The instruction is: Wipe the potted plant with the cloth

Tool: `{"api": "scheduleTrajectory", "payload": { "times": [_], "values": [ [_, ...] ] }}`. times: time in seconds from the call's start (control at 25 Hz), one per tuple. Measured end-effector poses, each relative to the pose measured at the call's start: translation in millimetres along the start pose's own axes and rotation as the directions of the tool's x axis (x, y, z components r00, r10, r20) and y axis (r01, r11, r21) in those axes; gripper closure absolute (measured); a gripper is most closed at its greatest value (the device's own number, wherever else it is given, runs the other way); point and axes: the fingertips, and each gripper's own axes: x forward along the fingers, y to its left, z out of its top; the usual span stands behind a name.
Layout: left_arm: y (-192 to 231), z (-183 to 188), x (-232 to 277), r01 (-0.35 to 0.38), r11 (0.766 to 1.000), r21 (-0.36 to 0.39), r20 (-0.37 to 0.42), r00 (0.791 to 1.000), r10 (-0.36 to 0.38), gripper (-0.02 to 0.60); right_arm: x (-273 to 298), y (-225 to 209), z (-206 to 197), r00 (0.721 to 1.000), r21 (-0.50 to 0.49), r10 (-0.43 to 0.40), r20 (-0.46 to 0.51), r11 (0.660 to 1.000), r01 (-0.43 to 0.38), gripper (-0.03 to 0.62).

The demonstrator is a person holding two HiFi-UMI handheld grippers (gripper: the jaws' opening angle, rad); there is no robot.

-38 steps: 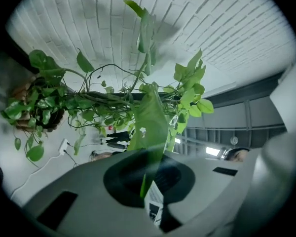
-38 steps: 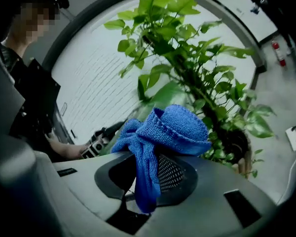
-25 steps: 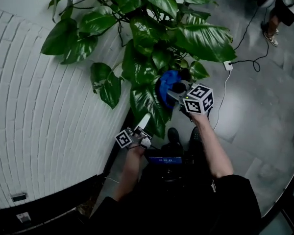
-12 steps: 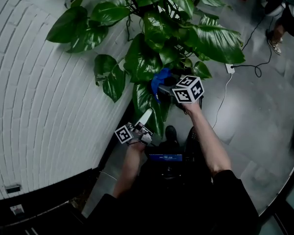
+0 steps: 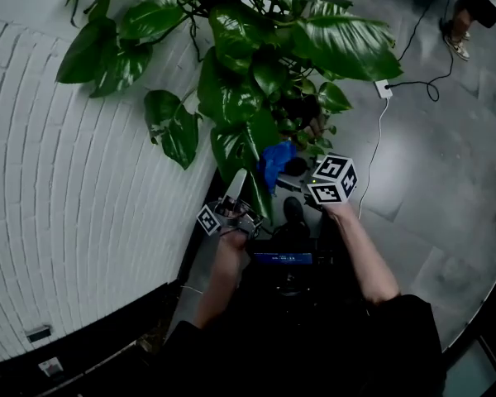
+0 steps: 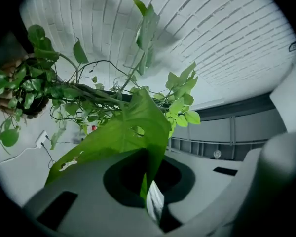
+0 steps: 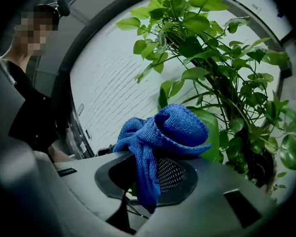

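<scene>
Fingers (image 5: 239, 184) of the left gripper (image 5: 240, 174) are pinching a leaf (image 5: 236, 149) of the potted plant (image 5: 256, 48) in the head view. The cloth (image 5: 273, 162) is bunching at their two o'clock, in the right gripper (image 5: 286, 172).

In the left gripper view, the closed fingers (image 6: 79, 191) are clamping the leaf (image 6: 123, 132), which is rising toward twelve o'clock.

In the right gripper view, the fingers (image 7: 217, 196) are gripping the blue cloth (image 7: 163, 132), and the potted plant (image 7: 227, 73) is standing at one o'clock.

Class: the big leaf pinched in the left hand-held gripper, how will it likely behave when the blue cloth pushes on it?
The leaf is probably thin and floppy: it curves where the left hand-held gripper pinches it. It looks fragile too, with a hole and ragged edge, so hard rubbing may tear it.
</scene>
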Motion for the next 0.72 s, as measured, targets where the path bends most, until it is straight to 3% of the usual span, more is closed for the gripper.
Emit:
{"api": "scheduleTrajectory", "payload": {
  "times": [0.24,0.4,0.48,0.56,0.64,0.72],
  "values": [
    [1,-5,5,0.036,0.998,-0.052,0.031,0.999,-0.034,0.571,-15,17,-38,1.000,0.029,-0.004,-0.016,1.000,0.004,0.485],
    [8,-10,6,0.016,0.999,-0.039,0.027,1.000,-0.015,0.569,-27,15,-68,0.995,0.019,-0.015,-0.096,1.000,0.017,0.485],
    [14,-16,5,-0.043,0.999,0.028,-0.027,0.999,0.044,0.569,-39,14,-76,0.995,0.035,-0.025,-0.100,0.999,0.029,0.485],
    [19,-20,1,-0.117,0.984,0.136,-0.113,0.985,0.133,0.554,-55,13,-72,0.996,0.056,-0.052,-0.066,0.997,0.056,0.485],
    [22,-21,-4,-0.170,0.956,0.237,-0.186,0.958,0.217,0.459,-79,13,-58,0.996,0.069,-0.087,-0.016,0.994,0.088,0.485],
    [22,-19,-7,-0.192,0.935,0.298,-0.211,0.942,0.261,0.335,-108,14,-34,0.992,0.060,-0.122,0.037,0.991,0.119,0.485]
  ]
}}
